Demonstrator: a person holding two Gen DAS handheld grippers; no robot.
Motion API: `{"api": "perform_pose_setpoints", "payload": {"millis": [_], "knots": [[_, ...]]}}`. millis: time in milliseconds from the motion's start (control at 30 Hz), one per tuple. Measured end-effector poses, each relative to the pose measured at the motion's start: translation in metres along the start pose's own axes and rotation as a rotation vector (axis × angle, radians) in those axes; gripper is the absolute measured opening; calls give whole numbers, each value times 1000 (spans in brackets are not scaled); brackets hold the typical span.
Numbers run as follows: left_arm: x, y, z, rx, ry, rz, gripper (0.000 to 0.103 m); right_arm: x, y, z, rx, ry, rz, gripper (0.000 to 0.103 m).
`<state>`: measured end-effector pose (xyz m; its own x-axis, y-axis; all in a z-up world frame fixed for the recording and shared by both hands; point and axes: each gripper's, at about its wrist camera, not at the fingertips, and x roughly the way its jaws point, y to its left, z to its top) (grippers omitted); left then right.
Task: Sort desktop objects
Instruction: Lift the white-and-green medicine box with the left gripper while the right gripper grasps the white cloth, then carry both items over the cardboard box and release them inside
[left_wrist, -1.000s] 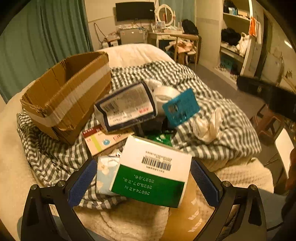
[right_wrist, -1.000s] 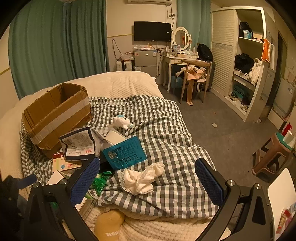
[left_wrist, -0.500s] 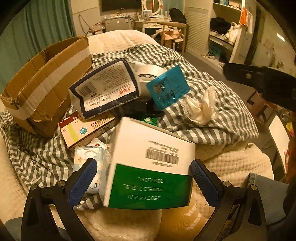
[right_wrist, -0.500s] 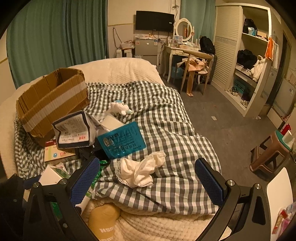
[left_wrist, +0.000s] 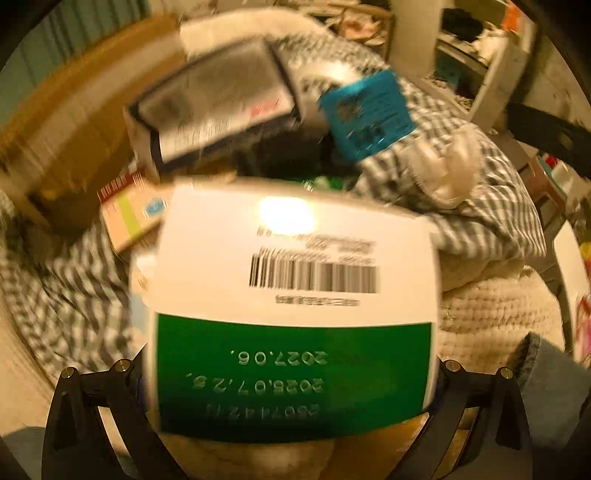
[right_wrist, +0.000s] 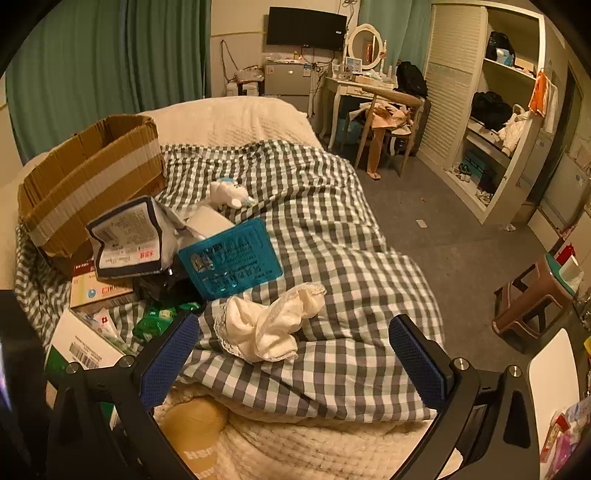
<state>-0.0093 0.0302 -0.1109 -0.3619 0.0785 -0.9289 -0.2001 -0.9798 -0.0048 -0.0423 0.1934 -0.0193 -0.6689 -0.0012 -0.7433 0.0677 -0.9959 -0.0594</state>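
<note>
Because the green and white box (left_wrist: 291, 314) fills the space between the two sides of the left gripper (left_wrist: 291, 406), it sits straight in front of that tool and very close to it. The box hides the pads, and the picture is blurred, so I cannot tell if the jaws already press on it. By its look, it is a thin cardboard carton, probably light and rather stiff, but its walls may bend in if the squeeze is strong. The printed faces seem smooth and could slip, so I would hold it across the two short sides, near the lower green end.

In the right wrist view the right gripper (right_wrist: 295, 354) stands wide open and holds nothing. Ahead of it lies a soft white cloth (right_wrist: 266, 325), further ahead a teal packet (right_wrist: 231, 258), and far to its left a cardboard carton (right_wrist: 92, 177).
</note>
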Motion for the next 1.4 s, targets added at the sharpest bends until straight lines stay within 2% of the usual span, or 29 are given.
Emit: {"api": "perform_pose_setpoints", "payload": {"millis": [67, 167, 267, 367, 467, 600, 667, 733, 800, 867, 933, 1000, 1133, 1400], "knots": [[9, 5, 2, -55, 32, -15, 103, 6, 0, -2, 3, 12, 25, 103], [10, 8, 3, -66, 38, -29, 103, 13, 3, -7, -5, 13, 23, 103], [3, 12, 0, -86, -1, -25, 102, 25, 6, -13, -23, 42, 8, 103], [-10, 15, -2, -93, -71, 9, 101, 36, 6, -17, -11, 69, 41, 103], [-23, 21, -2, -115, -138, 14, 101, 43, 8, -19, -10, 81, 61, 103], [-26, 35, 0, -153, -166, 19, 101, 58, 16, -19, -29, 106, 62, 101], [-29, 38, 0, -177, -191, 49, 101, 67, 18, -20, -32, 125, 60, 97], [-35, 46, -3, -217, -240, 123, 101, 77, 18, -20, -19, 137, 64, 84], [-43, 48, -4, -250, -260, 141, 101, 83, 17, -21, -1, 155, 90, 51], [-43, 51, -10, -279, -267, 144, 101, 90, 17, -24, 13, 176, 110, 36], [-41, 56, -10, -299, -265, 143, 101, 91, 16, -26, 22, 178, 112, 28], [-37, 55, -7, -309, -265, 144, 101, 87, 12, -27, 48, 167, 140, 22], [-41, 48, -5, -298, -308, 167, 101, 72, 7, -28, 78, 138, 154, 19], [-59, 43, -5, -283, -376, 190, 101, 33, 2, -18, 95, 63, 183, 18]]}}
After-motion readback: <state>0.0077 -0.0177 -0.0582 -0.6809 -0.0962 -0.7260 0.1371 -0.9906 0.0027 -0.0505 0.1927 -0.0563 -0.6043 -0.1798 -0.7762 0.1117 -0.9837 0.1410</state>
